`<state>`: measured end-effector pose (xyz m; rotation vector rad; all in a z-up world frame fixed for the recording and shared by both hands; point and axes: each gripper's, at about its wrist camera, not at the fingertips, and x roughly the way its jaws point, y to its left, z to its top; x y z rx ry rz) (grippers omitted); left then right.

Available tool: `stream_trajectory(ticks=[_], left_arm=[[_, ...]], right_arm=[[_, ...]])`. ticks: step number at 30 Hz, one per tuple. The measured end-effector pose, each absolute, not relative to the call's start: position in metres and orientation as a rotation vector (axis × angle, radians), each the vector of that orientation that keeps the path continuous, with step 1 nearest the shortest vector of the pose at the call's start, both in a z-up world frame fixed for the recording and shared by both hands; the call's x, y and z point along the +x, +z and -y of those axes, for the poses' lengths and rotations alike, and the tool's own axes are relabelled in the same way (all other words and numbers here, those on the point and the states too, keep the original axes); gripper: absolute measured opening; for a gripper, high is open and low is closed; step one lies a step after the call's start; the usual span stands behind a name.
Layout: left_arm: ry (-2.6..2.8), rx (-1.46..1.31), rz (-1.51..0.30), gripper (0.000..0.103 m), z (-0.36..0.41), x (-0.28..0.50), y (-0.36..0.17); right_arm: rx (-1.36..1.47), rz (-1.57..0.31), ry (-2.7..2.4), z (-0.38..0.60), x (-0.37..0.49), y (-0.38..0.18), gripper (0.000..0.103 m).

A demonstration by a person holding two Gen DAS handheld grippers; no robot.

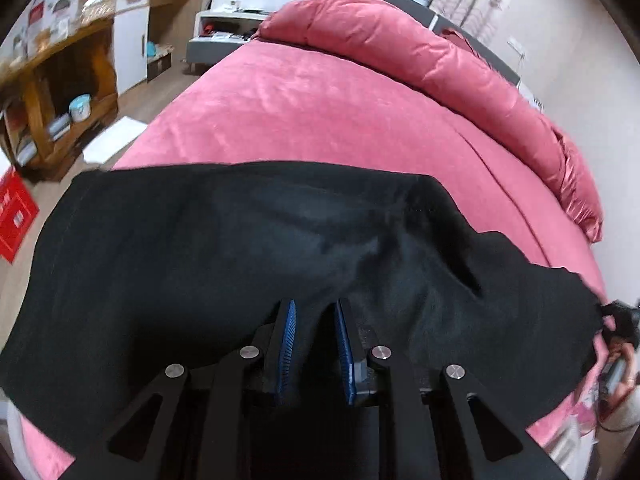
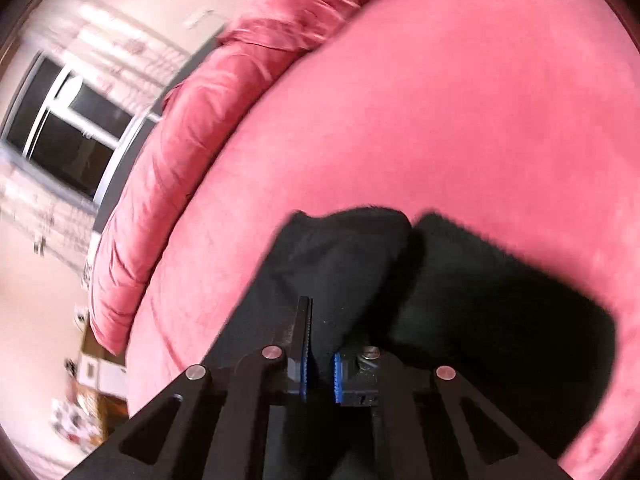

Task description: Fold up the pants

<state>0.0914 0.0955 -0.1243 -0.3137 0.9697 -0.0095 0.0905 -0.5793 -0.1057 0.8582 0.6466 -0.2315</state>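
Black pants [image 1: 240, 248] are stretched wide above a pink bed [image 1: 320, 112]. My left gripper [image 1: 315, 312] is shut on the pants' near edge, with black cloth pinched between its blue pads [image 1: 289, 344]. In the right wrist view my right gripper [image 2: 320, 332] is shut on another part of the pants [image 2: 480, 304], and cloth covers its right finger. The two leg ends [image 2: 360, 232] hang forward over the bed. The right gripper also shows at the far right of the left wrist view [image 1: 618, 320], holding the pants' end.
A rolled pink duvet [image 1: 440, 60] lies along the head of the bed. A wooden shelf unit [image 1: 60, 92], a white cabinet [image 1: 132, 36] and a red box [image 1: 14, 216] stand on the floor to the left. A window [image 2: 68, 128] is in the wall.
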Motion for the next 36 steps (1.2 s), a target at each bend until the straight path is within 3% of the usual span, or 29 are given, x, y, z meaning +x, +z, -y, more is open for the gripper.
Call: stream_trajectory(ticks=[5,11,16,18,20,25,30,36], left_arm=[[-0.008,-0.281,-0.995,0.020,-0.080,0.100,-0.137],[-0.014,-0.250,-0.999,0.021,-0.075,0.096,-0.140],[-0.025,-0.256,-1.004,0.023,-0.077,0.093,-0.141],[-0.030,-0.264,-1.001,0.023,-0.078,0.094,-0.140],[-0.036,-0.279,-0.996,0.023,-0.079,0.090,-0.138],[-0.042,-0.361,-0.920,0.023,-0.087,0.080,-0.125],[-0.055,-0.351,-0.911,0.024,-0.082,0.085,-0.123],[-0.078,-0.328,-0.939,0.025,-0.074,0.091,-0.127]], right_arm=[[0.765,-0.592,-0.250,0.572,0.044,-0.069,0.008],[0.862,-0.717,-0.375,0.592,0.012,-0.123,0.008],[0.886,-0.676,-0.415,0.589,0.009,-0.132,0.006],[0.894,-0.676,-0.438,0.588,0.005,-0.129,0.009],[0.885,-0.670,-0.486,0.585,-0.012,-0.115,0.019],[0.681,-0.491,-0.724,0.560,-0.045,-0.046,0.025],[0.466,-0.501,-0.374,0.483,-0.004,-0.002,0.028],[0.424,-0.747,0.292,0.333,0.100,0.002,0.035]])
